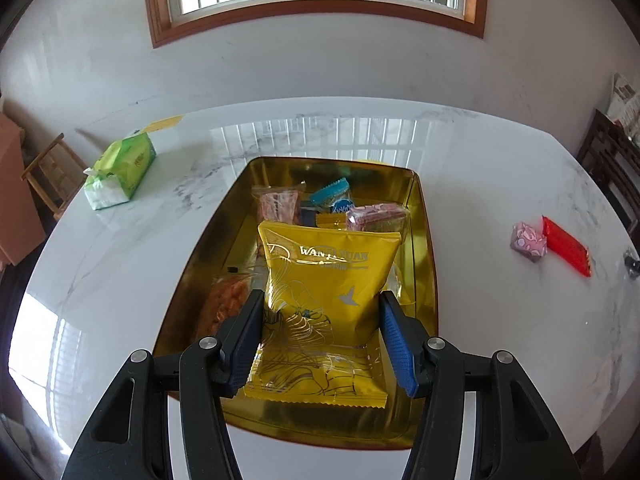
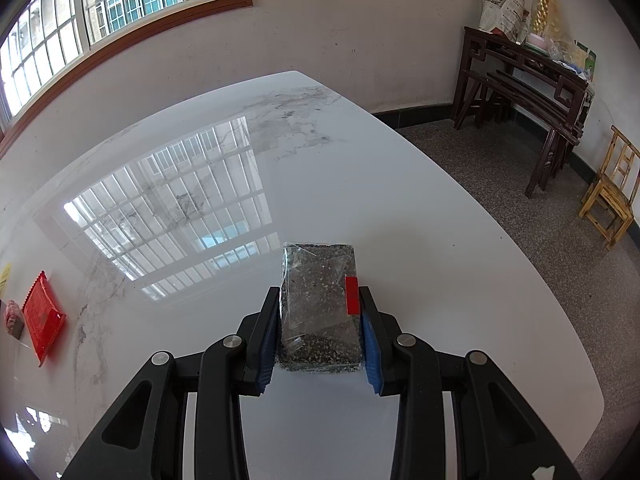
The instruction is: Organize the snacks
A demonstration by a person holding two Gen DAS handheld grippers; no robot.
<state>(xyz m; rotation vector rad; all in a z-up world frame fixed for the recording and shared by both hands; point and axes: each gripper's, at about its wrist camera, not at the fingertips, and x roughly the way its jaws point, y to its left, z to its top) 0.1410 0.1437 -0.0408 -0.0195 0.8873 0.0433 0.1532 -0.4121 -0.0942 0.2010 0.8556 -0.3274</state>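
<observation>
Your left gripper (image 1: 322,312) is closed on the yellow packet (image 1: 326,296), pinching its lower sides, and holds it over the gold tin (image 1: 420,240) on the bench (image 1: 120,264). Your right gripper (image 2: 319,320) is clamped on a clear-wrapped dark snack bar (image 2: 318,300) over bare bench near its right-hand edge.

The yellow packet is puffy and slick, so it could squirm out of the pads, or stand on the pile and tip over the tin's wall if let go too high. The tin already holds several snacks at its far end and an orange one near the left finger; the freest room looks to be along its right side. Watch the fingers against the tin's rim.

A red packet (image 1: 566,250) and a pink wrapped snack (image 1: 528,240) lie loose on the bench, well right of the tin. The tissue pack (image 1: 120,172) sits far left.
</observation>
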